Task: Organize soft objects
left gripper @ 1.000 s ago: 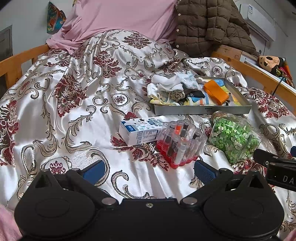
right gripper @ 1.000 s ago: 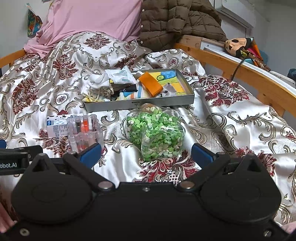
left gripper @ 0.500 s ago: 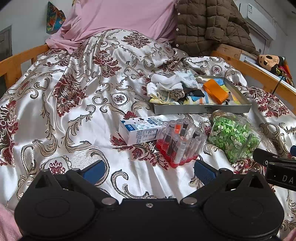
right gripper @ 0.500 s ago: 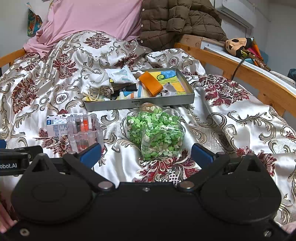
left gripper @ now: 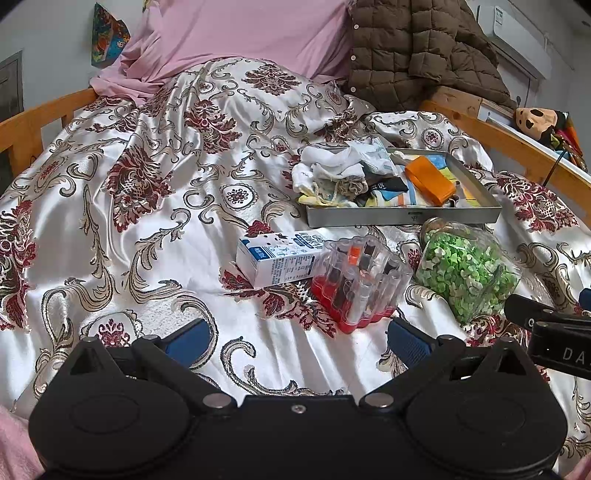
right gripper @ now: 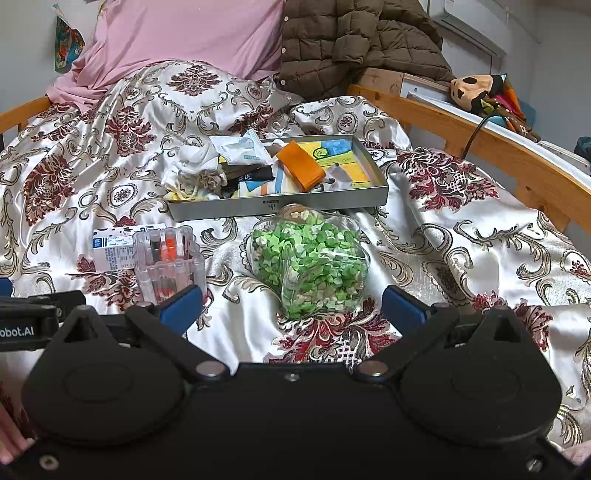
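1. Almost nothing is changing since a moment ago; both views are only shifting a tiny bit.
2. The left gripper (left gripper: 297,338) and right gripper (right gripper: 291,306) are staying wide, holding nothing.
3. The soft cloths (right gripper: 207,168) are lying heaped in the metal tray (right gripper: 280,206), so sorting is not moving forward.

The bedspread (left gripper: 155,221) is glossy white satin patterned with dark red floral medallions and gold-grey scrolls. Behind it lie a plain pink pillow (left gripper: 251,33) and a brown quilted jacket (left gripper: 417,48). The tray (right gripper: 280,207) is grey metal and holds a white cloth (left gripper: 325,162), an orange folded piece (left gripper: 430,180) and yellow and blue printed fabric (right gripper: 332,155). The carton (left gripper: 280,260) is white with blue print. The clear case (left gripper: 360,284) has a red base. The clear jar (right gripper: 314,262) is filled with green and white bits. The bed rail (right gripper: 480,140) is orange-toned wood. Each gripper is black with blue finger pads (right gripper: 400,304).
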The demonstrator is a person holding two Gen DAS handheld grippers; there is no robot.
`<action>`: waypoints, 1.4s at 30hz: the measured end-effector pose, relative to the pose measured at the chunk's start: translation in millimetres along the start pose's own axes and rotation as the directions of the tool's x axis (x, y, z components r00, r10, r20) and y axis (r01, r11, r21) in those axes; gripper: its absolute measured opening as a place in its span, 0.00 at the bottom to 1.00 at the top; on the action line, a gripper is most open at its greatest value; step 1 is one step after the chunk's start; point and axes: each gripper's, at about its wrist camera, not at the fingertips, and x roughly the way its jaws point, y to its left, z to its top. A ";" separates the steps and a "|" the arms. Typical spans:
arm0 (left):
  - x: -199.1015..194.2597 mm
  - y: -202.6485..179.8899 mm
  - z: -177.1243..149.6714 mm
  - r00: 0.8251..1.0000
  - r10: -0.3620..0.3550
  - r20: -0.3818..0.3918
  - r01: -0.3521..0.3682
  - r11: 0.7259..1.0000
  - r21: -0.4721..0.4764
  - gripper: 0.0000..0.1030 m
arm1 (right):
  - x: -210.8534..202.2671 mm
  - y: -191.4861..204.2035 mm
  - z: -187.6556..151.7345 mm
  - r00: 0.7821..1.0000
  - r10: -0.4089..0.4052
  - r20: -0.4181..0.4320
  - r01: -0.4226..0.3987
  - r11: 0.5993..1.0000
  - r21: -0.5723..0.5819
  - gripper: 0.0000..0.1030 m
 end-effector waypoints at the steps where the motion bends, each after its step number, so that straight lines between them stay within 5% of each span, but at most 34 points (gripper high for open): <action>1: 0.0 0.0 0.0 1.000 0.000 0.000 0.000 1.000 0.000 0.99 | -0.1 0.0 0.0 1.000 0.000 0.000 0.000 1.000 0.000 0.99; 42: -0.4 0.2 1.0 1.000 -0.004 -0.005 0.004 1.000 -0.005 0.99 | -0.1 -2.3 -1.8 1.000 -0.001 -0.005 0.001 1.000 0.006 0.99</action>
